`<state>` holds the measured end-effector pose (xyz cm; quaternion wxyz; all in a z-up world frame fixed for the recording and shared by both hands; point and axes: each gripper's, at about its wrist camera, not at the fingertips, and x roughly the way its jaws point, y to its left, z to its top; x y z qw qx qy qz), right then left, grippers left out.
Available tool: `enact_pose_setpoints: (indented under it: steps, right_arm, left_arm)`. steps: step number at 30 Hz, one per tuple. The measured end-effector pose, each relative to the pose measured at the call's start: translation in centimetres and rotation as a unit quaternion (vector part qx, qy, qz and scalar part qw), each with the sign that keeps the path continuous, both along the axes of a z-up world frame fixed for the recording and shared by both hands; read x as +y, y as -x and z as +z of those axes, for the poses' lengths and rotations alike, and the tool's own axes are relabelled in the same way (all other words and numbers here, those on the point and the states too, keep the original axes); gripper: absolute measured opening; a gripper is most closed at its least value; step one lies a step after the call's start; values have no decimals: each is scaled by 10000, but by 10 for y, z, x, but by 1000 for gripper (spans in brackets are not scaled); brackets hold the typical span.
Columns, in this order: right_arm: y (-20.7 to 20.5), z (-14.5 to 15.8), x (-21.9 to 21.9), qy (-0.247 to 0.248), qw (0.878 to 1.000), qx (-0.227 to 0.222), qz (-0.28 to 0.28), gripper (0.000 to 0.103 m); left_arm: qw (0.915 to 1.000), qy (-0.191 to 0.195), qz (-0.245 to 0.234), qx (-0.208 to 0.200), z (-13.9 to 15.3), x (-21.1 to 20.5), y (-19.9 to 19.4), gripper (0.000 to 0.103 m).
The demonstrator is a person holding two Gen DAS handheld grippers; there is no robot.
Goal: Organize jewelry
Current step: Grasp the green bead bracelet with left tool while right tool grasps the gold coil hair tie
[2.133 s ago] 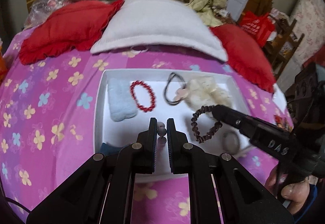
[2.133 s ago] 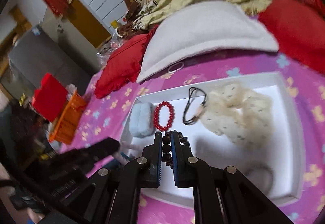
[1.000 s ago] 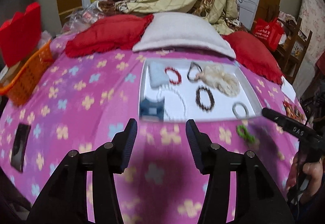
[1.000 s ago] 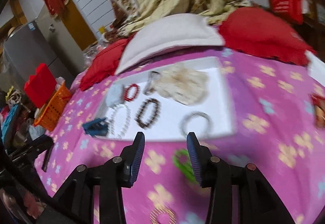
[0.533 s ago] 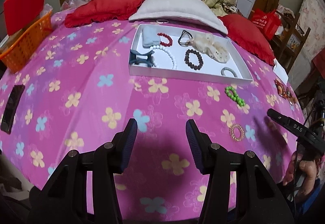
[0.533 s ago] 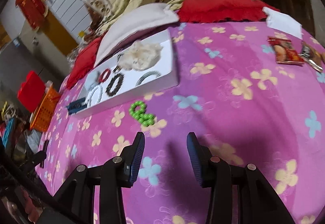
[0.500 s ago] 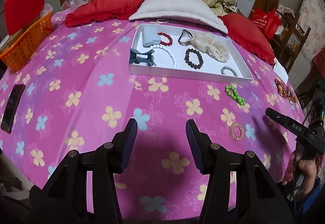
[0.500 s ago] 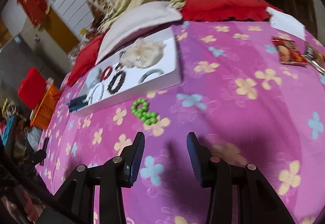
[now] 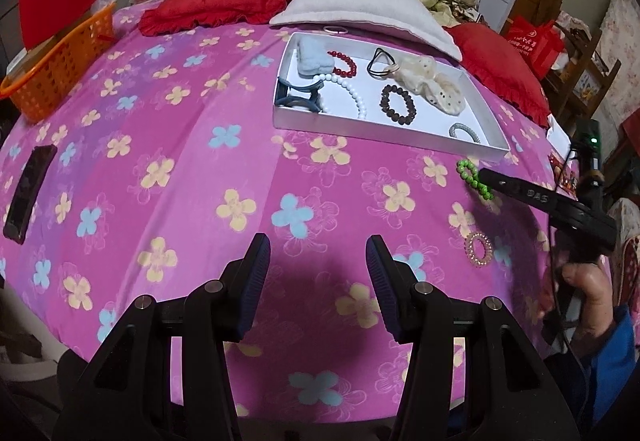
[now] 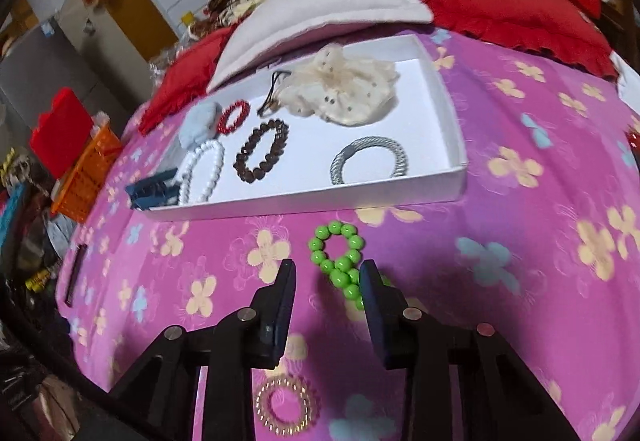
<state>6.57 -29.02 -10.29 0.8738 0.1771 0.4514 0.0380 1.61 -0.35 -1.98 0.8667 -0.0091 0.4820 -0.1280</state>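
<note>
Right gripper [image 10: 326, 277]: angled steeply down over the pink flowered bedspread [image 10: 500, 281]. Its jaws are closing, with the lower beads of the green bead bracelet [image 10: 340, 257] lying between the 2 fingers; the pads do not yet press on it. The bracelet lies twisted into a figure of 8 on the bedspread, just outside the near wall of the white tray [image 10: 360, 197]. From the left wrist view the same gripper [image 9: 486, 175] reaches in from the right edge with its tip at the bracelet [image 9: 472, 177], and the person's hand [image 9: 588, 305], in a blue sleeve, grips the handle low at the right.

Left gripper [image 9: 318, 261]: tilted downward above bare bedspread, well apart from the tray, jaws standing apart with nothing between them.

Tray contents: a white bead bracelet [image 10: 202, 171], a brown bead bracelet [image 10: 262, 151], a red bead bracelet [image 10: 233, 116], a grey coiled hair tie [image 10: 370, 159], a cream scrunchie [image 10: 344, 89], a black hair tie [image 10: 272, 91], a light blue fabric piece [image 10: 198, 127] and a dark blue hair clip [image 10: 154, 191] at the tray's near left corner.

Outside the tray: a gold and pink ring-shaped hair tie [image 10: 286, 407] lies on the bedspread beneath the right gripper's body.
</note>
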Motion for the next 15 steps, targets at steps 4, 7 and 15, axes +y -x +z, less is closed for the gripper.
enact_pose_setpoints:
  steps: [4,7,15]
  right_arm:
    - [-11,-2,12,54,9999,29,125,23]
    - [-16,-3,23,-57,9993,77,365,21]
    - [-1,0,68,-1168,9836,20,1375,21]
  left_arm:
    - [10000,-1,61,37,-4,2,-3,49]
    - [9999,4,96,54,-8,4,-7,49]
    - [9997,44,207,106,-14,13,-10,49]
